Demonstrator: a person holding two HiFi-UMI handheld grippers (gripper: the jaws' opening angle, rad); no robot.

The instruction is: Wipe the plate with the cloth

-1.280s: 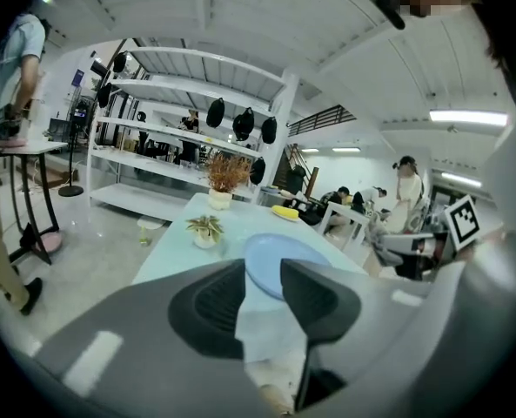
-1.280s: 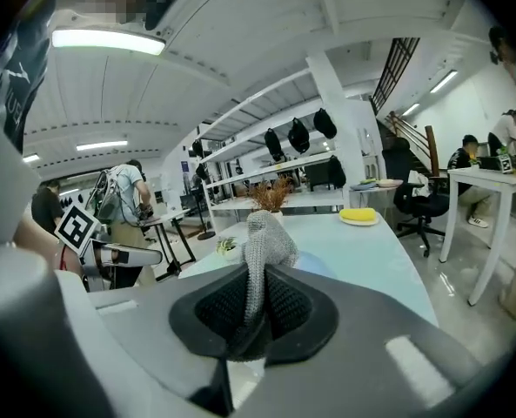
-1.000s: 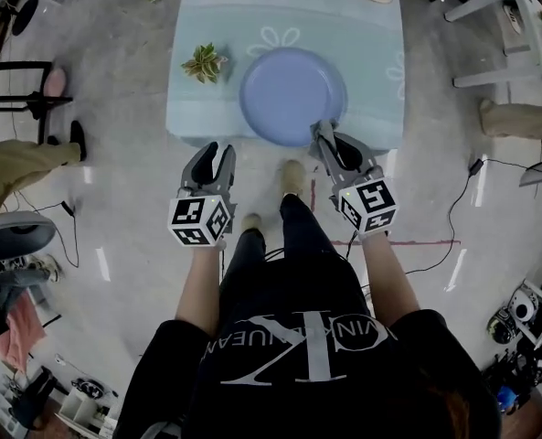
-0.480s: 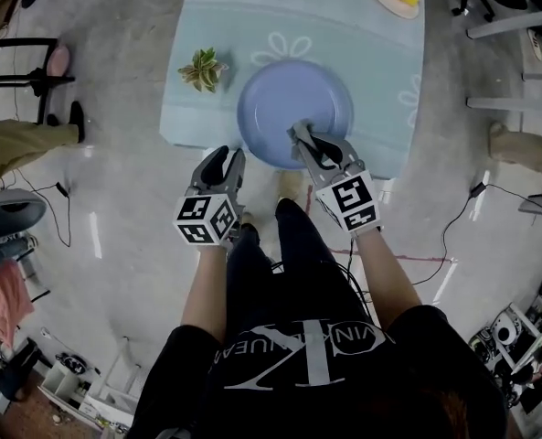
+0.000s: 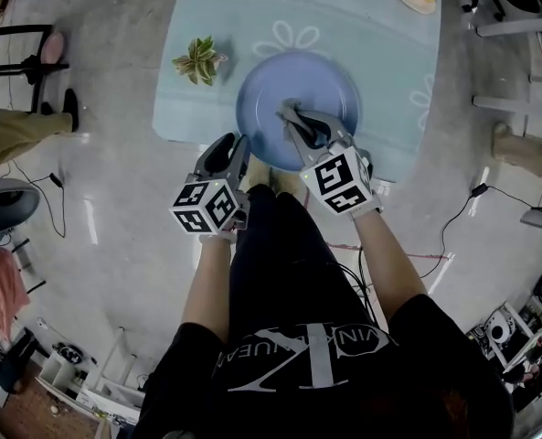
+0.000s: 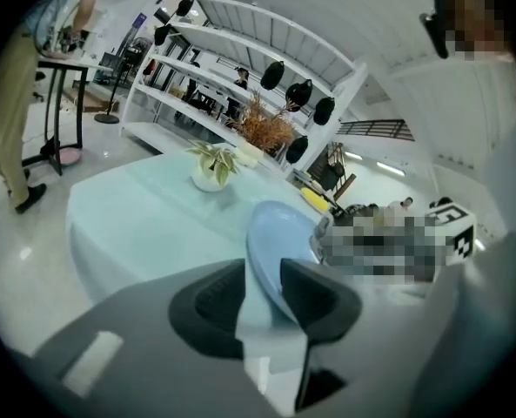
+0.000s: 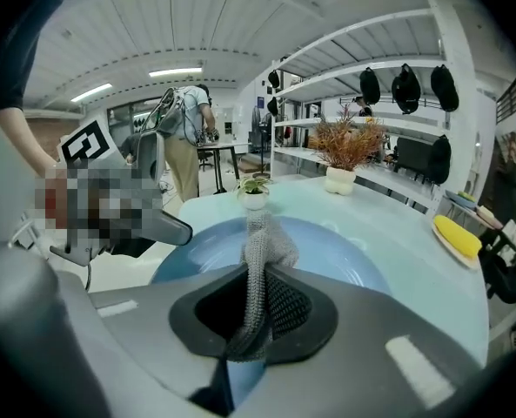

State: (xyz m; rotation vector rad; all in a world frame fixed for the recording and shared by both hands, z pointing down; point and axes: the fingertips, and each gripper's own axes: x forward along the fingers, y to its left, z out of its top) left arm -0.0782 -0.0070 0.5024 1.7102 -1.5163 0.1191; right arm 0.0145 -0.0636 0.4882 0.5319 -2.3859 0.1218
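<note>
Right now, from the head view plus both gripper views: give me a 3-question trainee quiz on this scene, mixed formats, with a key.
1. True or false: the right gripper is shut on the cloth.
2. Multiple choice: what sits between the jaws of the left gripper? A) the cloth B) the rim of the plate C) nothing
3. Fill in: in the head view, the potted plant stands on the table to the plate's ____ (left or right).

Key: 1 true; 2 B; 3 left.
</note>
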